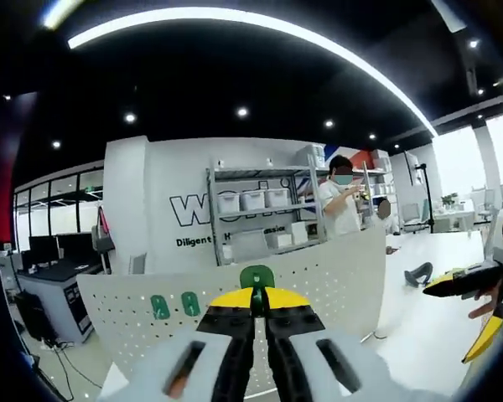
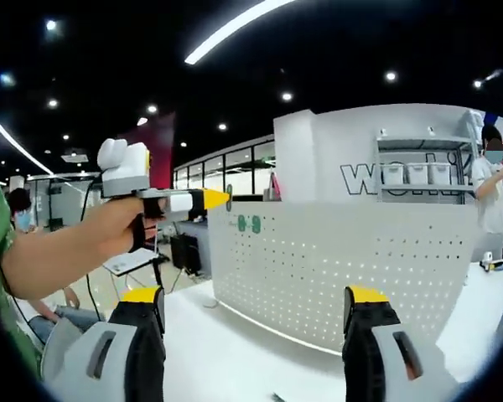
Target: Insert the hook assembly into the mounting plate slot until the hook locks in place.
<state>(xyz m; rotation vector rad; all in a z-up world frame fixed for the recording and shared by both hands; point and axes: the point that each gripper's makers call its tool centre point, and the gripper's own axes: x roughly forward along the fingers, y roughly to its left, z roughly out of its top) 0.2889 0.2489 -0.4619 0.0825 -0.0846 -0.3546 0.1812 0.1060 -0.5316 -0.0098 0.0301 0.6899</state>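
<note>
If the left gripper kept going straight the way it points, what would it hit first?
Probably the white pegboard: the left gripper, shut on a green hook, aims at its top edge. Depth is unclear, so it may pass just over.

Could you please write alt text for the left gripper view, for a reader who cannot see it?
The left gripper, jaws shut on a green plastic hook, holds it at the top edge of a white perforated metal board already carrying two green hooks. The right gripper hovers open alongside.
</note>
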